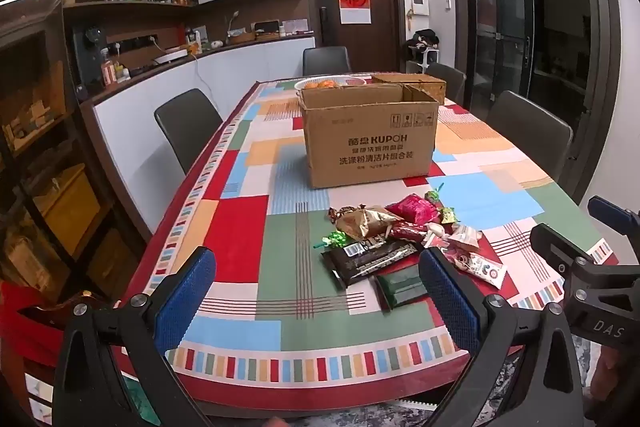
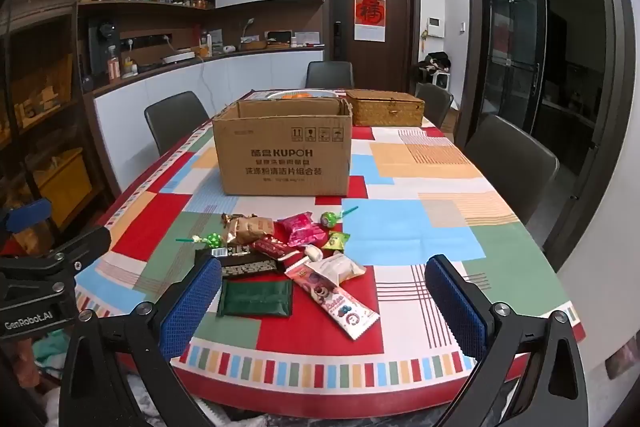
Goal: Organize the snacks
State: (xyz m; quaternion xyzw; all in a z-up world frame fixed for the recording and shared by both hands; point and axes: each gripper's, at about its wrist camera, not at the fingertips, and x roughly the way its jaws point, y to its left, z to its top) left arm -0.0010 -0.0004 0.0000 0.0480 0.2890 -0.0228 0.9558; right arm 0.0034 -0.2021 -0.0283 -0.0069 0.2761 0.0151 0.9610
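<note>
you held both grippers above the near table edge, jaws spread wide, pinching nothing. the snack pile [image 2: 288, 255] lay just ahead of the right gripper [image 2: 322, 301], mostly toward its left jaw; from the left gripper [image 1: 316, 297] it sat ahead, toward the right jaw. the cardboard box [image 2: 282, 147] stood open beyond. these packets looked light, soft and crinkly, probably slippery; the green pouch [image 2: 256, 297] lay flat, so an edge seemed the best hold.

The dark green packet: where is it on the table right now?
The dark green packet lies flat at the near edge of the snack pile, just in front of the black bar wrapper and left of the pink-and-white cartoon wrapper.
</note>
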